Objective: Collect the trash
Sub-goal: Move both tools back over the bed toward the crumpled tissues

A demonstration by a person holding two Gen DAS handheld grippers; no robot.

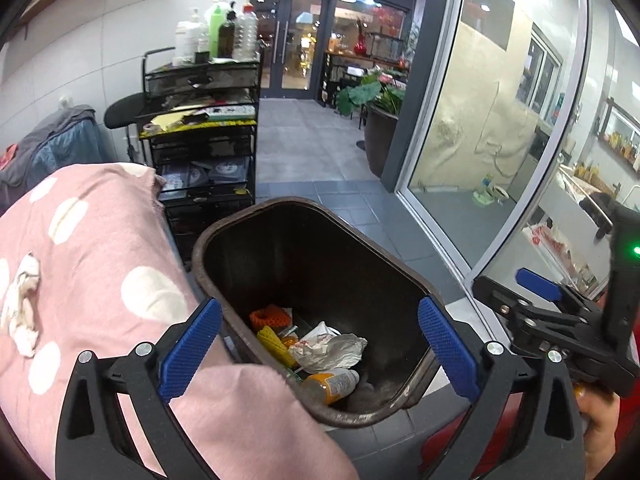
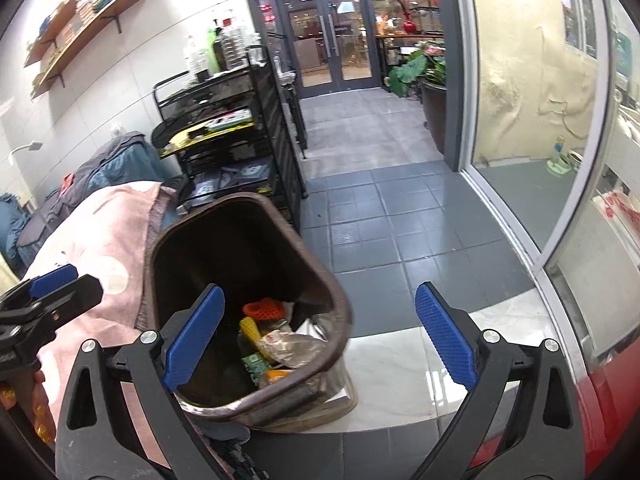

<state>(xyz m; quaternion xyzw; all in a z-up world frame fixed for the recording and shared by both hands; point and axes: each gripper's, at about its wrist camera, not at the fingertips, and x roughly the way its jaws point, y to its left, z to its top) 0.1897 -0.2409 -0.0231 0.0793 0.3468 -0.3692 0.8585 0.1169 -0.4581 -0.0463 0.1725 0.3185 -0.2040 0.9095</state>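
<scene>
Sitting on the tiled floor beside a pink dotted blanket [image 1: 100, 280]: brown trash bin [image 1: 224, 240], holding orange mesh piece [image 1: 270, 317], yellow corn-like item [image 1: 272, 340], crumpled white wrapper [image 1: 328, 346], orange-labelled bottle [image 1: 330, 385]. Left tool [image 1: 318, 352] released, jaws spread wide, nothing between. Right tool [image 2: 320, 336] likewise released, empty. Crumpled tissue [image 1: 22, 312] on blanket, seen from left wrist only; green packet [image 2: 256, 364] from right wrist only.

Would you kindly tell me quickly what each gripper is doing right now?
Left gripper: open, holding nothing, above the trash bin.
Right gripper: open, holding nothing.
</scene>
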